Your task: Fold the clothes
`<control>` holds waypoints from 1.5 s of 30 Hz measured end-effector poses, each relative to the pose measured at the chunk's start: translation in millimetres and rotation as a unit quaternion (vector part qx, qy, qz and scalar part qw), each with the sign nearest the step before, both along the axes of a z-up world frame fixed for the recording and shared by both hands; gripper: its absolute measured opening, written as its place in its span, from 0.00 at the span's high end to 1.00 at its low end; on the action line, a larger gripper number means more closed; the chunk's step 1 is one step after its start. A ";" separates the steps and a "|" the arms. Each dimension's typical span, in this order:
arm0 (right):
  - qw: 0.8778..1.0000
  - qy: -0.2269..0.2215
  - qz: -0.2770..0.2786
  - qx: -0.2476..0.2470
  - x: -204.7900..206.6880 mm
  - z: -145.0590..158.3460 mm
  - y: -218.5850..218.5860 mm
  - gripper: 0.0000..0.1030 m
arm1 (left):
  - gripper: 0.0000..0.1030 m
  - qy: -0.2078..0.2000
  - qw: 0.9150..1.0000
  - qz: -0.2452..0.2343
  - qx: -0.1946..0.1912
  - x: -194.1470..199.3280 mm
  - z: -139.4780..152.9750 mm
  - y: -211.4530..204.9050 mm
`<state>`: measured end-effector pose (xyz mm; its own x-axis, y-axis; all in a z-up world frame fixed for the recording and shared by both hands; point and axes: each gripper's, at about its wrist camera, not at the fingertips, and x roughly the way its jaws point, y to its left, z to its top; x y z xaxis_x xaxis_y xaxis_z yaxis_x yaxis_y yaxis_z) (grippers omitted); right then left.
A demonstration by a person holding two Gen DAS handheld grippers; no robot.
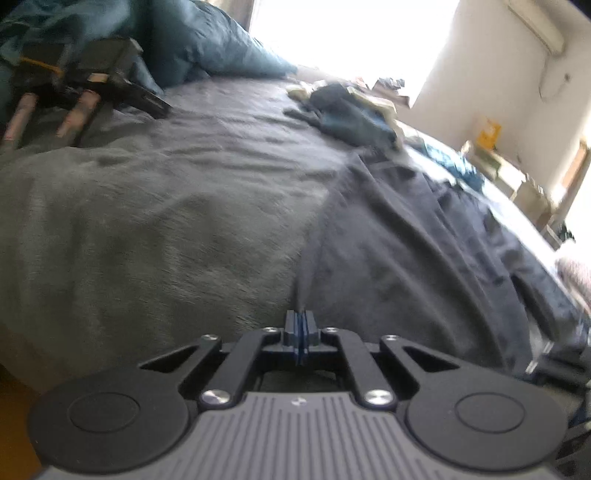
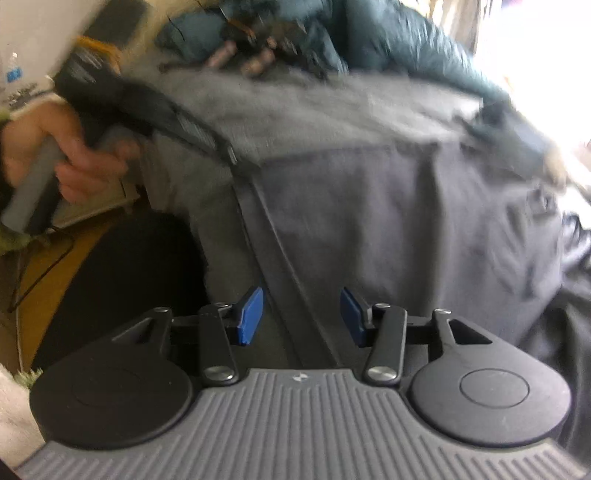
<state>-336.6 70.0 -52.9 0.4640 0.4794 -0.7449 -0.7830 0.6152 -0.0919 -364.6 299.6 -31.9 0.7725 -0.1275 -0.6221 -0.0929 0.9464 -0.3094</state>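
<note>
Gripping a thin edge of the dark navy garment (image 1: 406, 258), our left gripper (image 1: 300, 334) has its blue pads pressed together with a ridge of cloth rising out from between them. Our right gripper (image 2: 301, 317) stands with its jaws apart over the same garment (image 2: 388, 221), a long dark band of the fabric running down between the blue pads (image 2: 253, 314) without touching them. That garment lies spread across the grey blanket (image 1: 147, 221) covering the bed. Beyond the garment, toward the bright window (image 1: 351, 33), we see a small heap of dark and pale clothes (image 1: 343, 110). At the head of the blanket sits a teal duvet (image 1: 207, 44). Left of the garment in the right wrist view, our left hand (image 2: 74, 158) wraps the grey handle.
</note>
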 end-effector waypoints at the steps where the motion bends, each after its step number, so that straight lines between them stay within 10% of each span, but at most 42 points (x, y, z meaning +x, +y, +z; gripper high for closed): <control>1: 1.000 0.027 -0.014 -0.006 5.9 -5.7 -3.5 0.55 | 0.97 -0.002 1.000 0.002 -0.014 -2.7 0.3 6.7; 6: 0.984 0.154 -0.040 0.083 36.8 17.3 -29.0 0.54 | 0.83 -0.014 1.000 -0.018 0.003 -9.6 3.0 12.4; 9: 0.972 0.184 -0.044 0.139 59.9 46.9 -37.0 0.54 | 0.54 -0.033 0.999 -0.018 0.021 -10.0 7.8 12.7; 12: 0.961 0.193 -0.065 0.187 98.1 77.8 -42.6 0.48 | 0.52 -0.038 0.998 -0.028 0.031 -1.3 8.0 11.1; 25: 0.947 0.167 -0.246 0.122 327.6 82.2 25.4 0.37 | 0.97 -0.028 0.998 -0.030 0.051 12.3 -16.6 -8.4; 36: 0.936 0.203 -0.282 0.046 400.1 23.1 72.5 0.37 | 0.99 -0.089 0.993 -0.072 -0.026 -5.9 0.9 -11.6; 45: 0.936 0.193 -0.288 0.053 402.0 33.4 39.7 0.95 | 0.99 -0.159 0.976 -0.133 -0.069 -15.6 29.7 -39.3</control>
<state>65.4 109.7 -19.5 0.3742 0.3135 -0.8727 -0.2801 0.9354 0.2159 -380.1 260.3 -2.3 0.8517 -0.4157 -0.3190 0.2724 0.8713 -0.4081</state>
